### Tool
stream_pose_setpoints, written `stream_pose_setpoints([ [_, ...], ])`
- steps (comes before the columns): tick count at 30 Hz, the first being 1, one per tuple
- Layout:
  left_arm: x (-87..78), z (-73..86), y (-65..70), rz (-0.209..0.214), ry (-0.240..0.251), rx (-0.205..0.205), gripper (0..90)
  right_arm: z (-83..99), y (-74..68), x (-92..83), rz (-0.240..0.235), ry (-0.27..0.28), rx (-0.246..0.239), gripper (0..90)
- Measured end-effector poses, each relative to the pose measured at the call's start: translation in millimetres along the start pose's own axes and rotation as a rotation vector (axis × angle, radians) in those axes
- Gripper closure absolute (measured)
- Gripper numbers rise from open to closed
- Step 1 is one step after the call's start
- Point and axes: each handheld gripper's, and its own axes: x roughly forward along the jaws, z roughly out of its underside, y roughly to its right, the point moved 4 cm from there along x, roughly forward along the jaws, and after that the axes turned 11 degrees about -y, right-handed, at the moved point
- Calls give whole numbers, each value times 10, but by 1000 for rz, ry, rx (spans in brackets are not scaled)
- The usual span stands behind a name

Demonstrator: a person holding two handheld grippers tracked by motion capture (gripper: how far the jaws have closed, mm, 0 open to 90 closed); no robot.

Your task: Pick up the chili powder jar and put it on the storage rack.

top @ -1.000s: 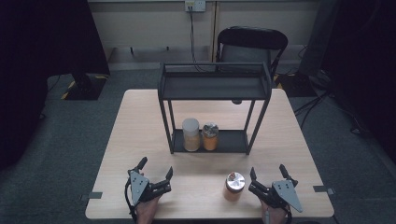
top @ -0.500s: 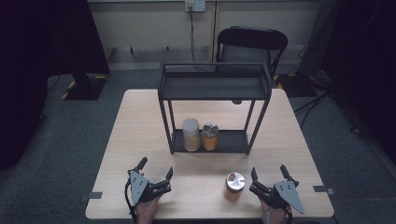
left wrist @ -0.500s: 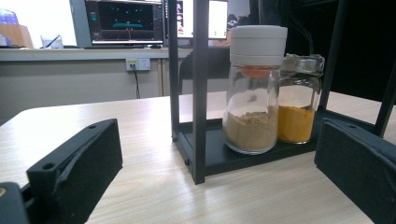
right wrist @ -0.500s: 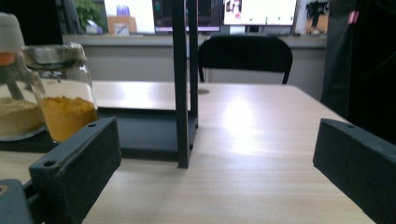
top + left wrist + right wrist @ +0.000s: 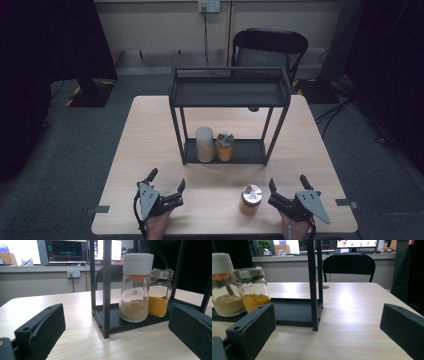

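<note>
My left claw (image 5: 166, 183) rests on the near left part of the bench (image 5: 150, 135). Its jaws stand wide apart and hold nothing. In the left gripper view the two black jaws rise at the bottom corners with bare bench between them.

Ahead of the left claw and to its right stands the black rack (image 5: 230, 95), a two-level frame with a top tray and a low bottom shelf. Two jars sit on the bottom shelf, at its left half. The white-capped jar (image 5: 136, 287) holds tan powder. It stands upright, just beside the rack's front left post as the left gripper view shows it. The second jar (image 5: 160, 292) holds orange-yellow powder and has a silver lid. It stands upright just to the right of the first jar; I cannot tell whether the two touch.

A third jar (image 5: 251, 199), with orange content and a silver lid, stands on the bench in front of the rack. It lies between my two claws, well apart from the left one and just to the left of the right one.

My right claw (image 5: 288, 186) rests on the near right part of the bench. Its jaws are likewise spread wide and empty. In the right gripper view the rack's front right post stands ahead between the jaws.

A black chair (image 5: 270, 47) stands beyond the bench, behind the rack.
</note>
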Motion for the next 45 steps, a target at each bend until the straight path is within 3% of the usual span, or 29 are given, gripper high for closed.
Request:
stream_pose_setpoints([
  [6, 0, 0, 0, 0, 0, 0, 3, -67, -27, -105, -3, 31, -1, 0],
  [17, 0, 1, 0, -1, 1, -1, 3, -135, -49, -240, -108, 67, -4, 2],
  [26, 0, 0, 1, -1, 0, -1, 3, -279, -115, -328, -183, 73, -36, 0],
  [33, -1, 4, 0, -1, 2, -2, 3, -308, -170, -352, -213, 92, -46, 0],
  [35, -1, 4, 1, -1, 3, -2, 3, -334, -175, -365, -224, 74, -24, 0],
  [38, 0, 1, 5, -4, 1, -1, 3, -312, -184, -377, -235, 92, -25, 0],
  [45, 0, 1, 2, -2, 1, -1, 3, -292, -209, -392, -259, 67, -43, 14],
])
